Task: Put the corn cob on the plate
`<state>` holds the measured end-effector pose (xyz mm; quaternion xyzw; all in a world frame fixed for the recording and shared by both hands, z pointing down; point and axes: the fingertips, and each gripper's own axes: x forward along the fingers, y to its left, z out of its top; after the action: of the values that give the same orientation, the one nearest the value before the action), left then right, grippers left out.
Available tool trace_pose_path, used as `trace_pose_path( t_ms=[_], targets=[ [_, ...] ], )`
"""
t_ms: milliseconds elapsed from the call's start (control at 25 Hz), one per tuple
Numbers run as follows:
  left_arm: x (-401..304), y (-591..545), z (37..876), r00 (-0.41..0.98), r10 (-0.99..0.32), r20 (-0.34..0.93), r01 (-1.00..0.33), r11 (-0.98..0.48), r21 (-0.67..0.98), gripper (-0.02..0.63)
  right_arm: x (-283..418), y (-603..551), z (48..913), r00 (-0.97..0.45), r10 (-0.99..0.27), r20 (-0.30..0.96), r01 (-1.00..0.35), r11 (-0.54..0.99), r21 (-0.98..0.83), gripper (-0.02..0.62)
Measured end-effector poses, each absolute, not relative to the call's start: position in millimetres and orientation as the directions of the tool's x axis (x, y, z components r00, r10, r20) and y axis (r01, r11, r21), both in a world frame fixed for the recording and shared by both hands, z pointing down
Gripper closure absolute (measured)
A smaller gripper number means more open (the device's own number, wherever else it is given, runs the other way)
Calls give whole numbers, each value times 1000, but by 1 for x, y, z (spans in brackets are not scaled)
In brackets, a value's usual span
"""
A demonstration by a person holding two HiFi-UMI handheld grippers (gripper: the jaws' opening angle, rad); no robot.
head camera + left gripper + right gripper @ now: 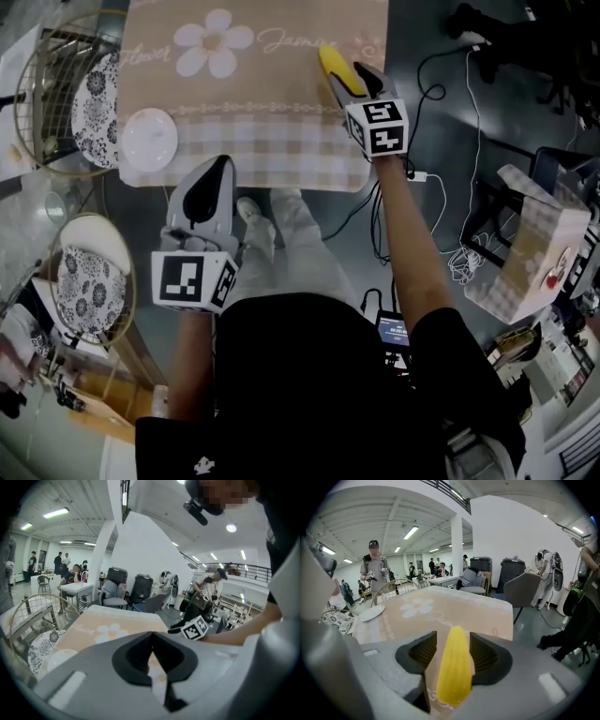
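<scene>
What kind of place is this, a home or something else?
Probably a big open lab or workshop hall, not a home: strip lights on a high ceiling, cables across the floor, and other people behind.

Left gripper (151, 638): its grey body is filling the lower frame, and its black-padded jaws are meeting at the tips with nothing between them.
Table: a beige tablecloth with a white daisy print (117, 620) is lying over it.
Plate: a round white plate (57, 658) is sitting at the cloth's near left, partly behind the gripper body.
Chair: a round gold wire chair (33, 609) is standing left of the table.
Marker cube: the right gripper's black-and-white marker cube (194, 628) is showing at the table's right edge, with a bare forearm (243, 627) behind it.
Background: people are standing and sitting in a white hall.
</scene>
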<state>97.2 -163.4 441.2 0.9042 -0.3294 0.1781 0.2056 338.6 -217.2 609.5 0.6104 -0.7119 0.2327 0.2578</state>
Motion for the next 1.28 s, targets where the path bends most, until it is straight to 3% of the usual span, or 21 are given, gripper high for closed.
trace_pose_path(
  t_ms=[360,1280],
  targets=[
    [93,-150,460,709,-503,495,-679,-677,284,597,341,-221,653,-120,-687,717,-988,151,-21,333],
    [86,-151,472,686,-506,523,-700,-654,287,597,343,-222,675,-130,-672,729,-988,153,-35,339]
  ],
)
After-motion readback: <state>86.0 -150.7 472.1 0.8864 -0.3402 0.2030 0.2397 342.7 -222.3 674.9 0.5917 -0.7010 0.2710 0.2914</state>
